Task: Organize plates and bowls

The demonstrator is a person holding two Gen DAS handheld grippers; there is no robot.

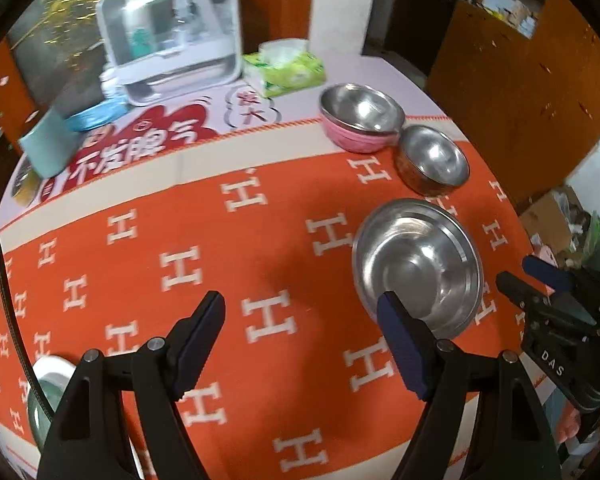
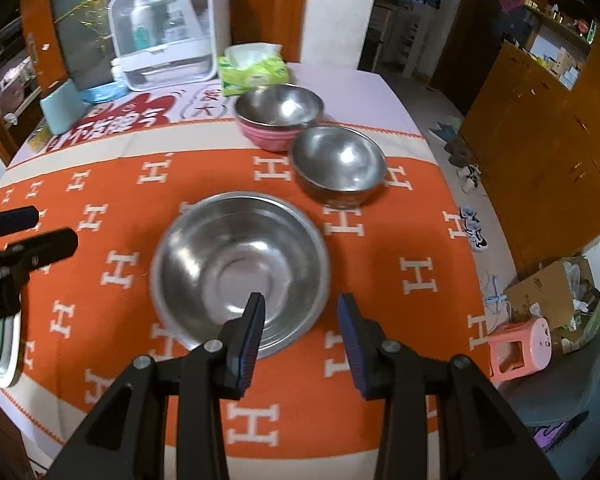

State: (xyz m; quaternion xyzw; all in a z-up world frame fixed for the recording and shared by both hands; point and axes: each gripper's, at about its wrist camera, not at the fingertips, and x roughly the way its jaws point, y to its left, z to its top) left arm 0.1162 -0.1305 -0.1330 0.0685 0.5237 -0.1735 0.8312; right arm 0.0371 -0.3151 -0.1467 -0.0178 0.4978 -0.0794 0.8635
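A wide steel bowl point(image 2: 240, 264) point(image 1: 418, 264) lies on the orange cloth. Behind it stand a smaller steel bowl point(image 2: 338, 164) point(image 1: 432, 160) and a steel bowl nested in a pink bowl point(image 2: 274, 136) point(image 1: 356, 140). My right gripper point(image 2: 300, 300) point(image 1: 514, 270) is open over the wide bowl's near right rim, its pads pressing on nothing. My left gripper point(image 1: 302, 296) point(image 2: 56, 226) stands wide open over bare cloth to the left of that bowl, holding nothing. A white-rimmed dish with a green one in it point(image 1: 48, 376) point(image 2: 4, 344) shows at the table's near left corner.
At the back of the table are a white storage box with a clear lid point(image 1: 168, 40), a green tissue pack point(image 1: 284, 68), a teal box point(image 1: 48, 140) and a blue plate point(image 1: 96, 116). Right of the table edge stand a pink stool point(image 2: 520, 348) and a cardboard box point(image 2: 548, 292).
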